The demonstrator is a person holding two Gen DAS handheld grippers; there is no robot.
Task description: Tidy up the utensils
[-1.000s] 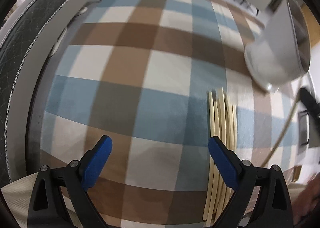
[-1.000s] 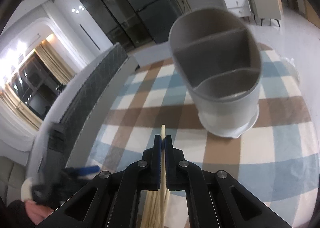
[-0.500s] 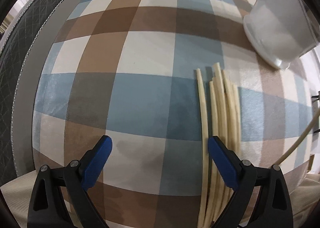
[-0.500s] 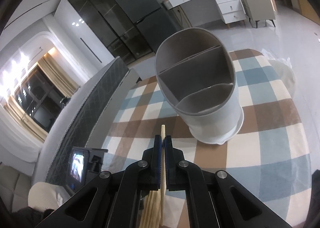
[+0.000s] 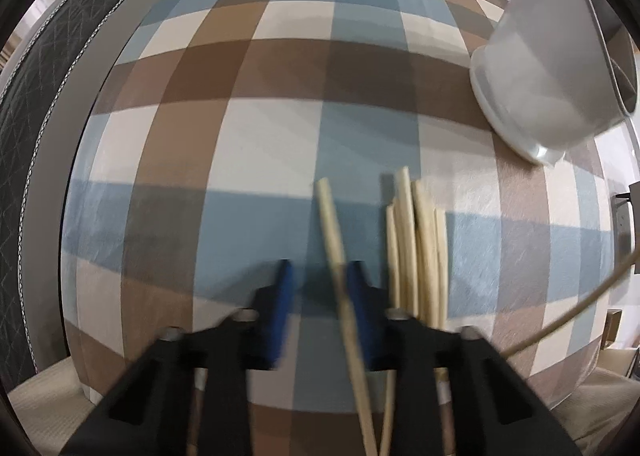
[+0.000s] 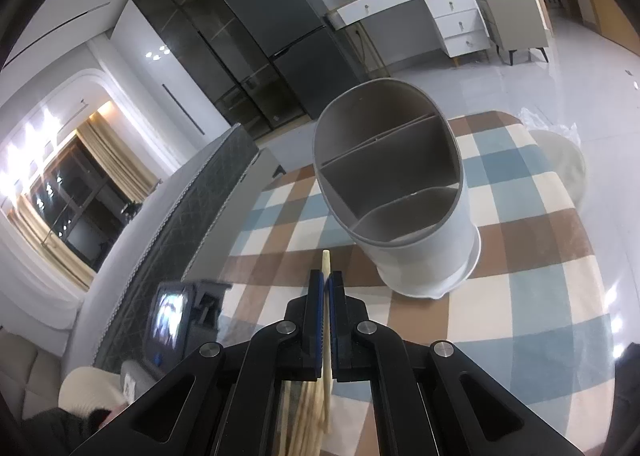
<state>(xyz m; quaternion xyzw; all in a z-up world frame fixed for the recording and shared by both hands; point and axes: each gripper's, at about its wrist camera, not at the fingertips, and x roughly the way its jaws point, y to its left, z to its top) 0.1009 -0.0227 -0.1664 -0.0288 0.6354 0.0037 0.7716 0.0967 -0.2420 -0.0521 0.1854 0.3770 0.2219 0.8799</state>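
left gripper (image 5: 316,276): jaws just closing around one chopstick (image 5: 330,216), gap left | right gripper (image 6: 327,284): pinching a single chopstick (image 6: 326,258) | chopstick pile (image 5: 416,240): on checked cloth (image 5: 240,96) beside left gripper | grey holder (image 6: 400,192): upright, beyond right gripper

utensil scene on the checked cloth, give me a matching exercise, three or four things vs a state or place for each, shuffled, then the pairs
Things:
1. right gripper
2. utensil holder
3. loose chopsticks
4. left gripper

States or places:
A. lying flat in a bundle on the cloth
B. jaws half shut around one chopstick
C. standing upright, compartments empty
D. shut on a single chopstick

Pairs: 1-D, 2-C, 3-A, 4-B
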